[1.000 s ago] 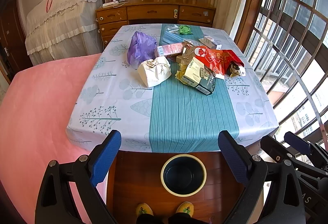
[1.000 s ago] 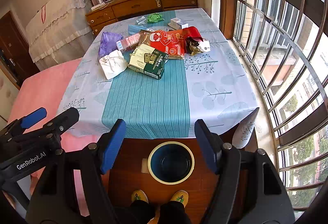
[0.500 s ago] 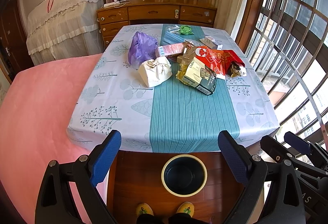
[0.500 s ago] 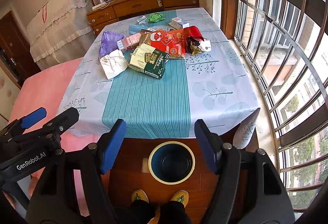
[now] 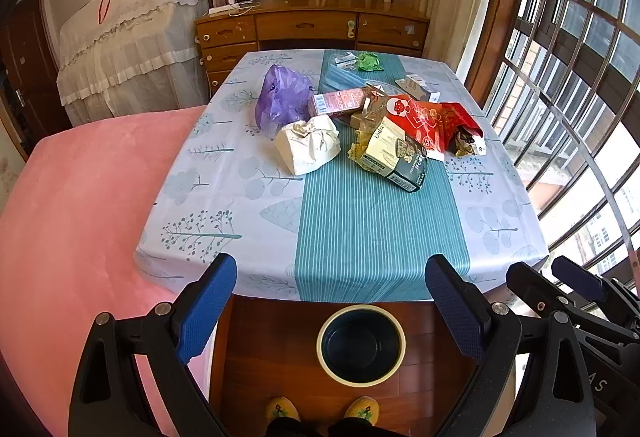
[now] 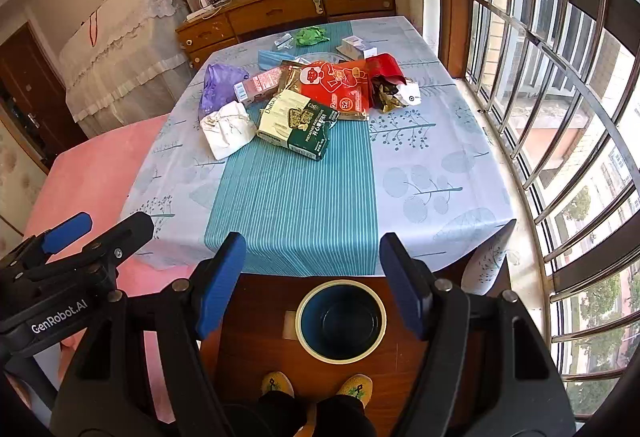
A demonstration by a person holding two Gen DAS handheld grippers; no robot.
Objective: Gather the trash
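Trash lies piled on the far half of the table (image 5: 224,197): a purple bag (image 5: 282,101), a crumpled white paper bag (image 5: 308,143), a green-and-cream snack box (image 5: 394,155), a red-orange packet (image 5: 420,119) and a dark red wrapper (image 5: 462,123). The same heap appears in the right wrist view, with the snack box (image 6: 298,125) nearest. A dark bin with a cream rim (image 5: 361,343) stands on the wooden floor below the table's near edge. My left gripper (image 5: 331,301) is open and empty above the bin. My right gripper (image 6: 313,279) is likewise open over the bin (image 6: 341,321).
A pink bed (image 5: 72,205) borders the table's left side. Window bars (image 6: 560,97) run along the right. A wooden dresser (image 5: 312,29) stands behind the table. The person's yellow slippers (image 5: 322,409) are by the bin. A green wrapper (image 5: 370,61) and small boxes lie at the far end.
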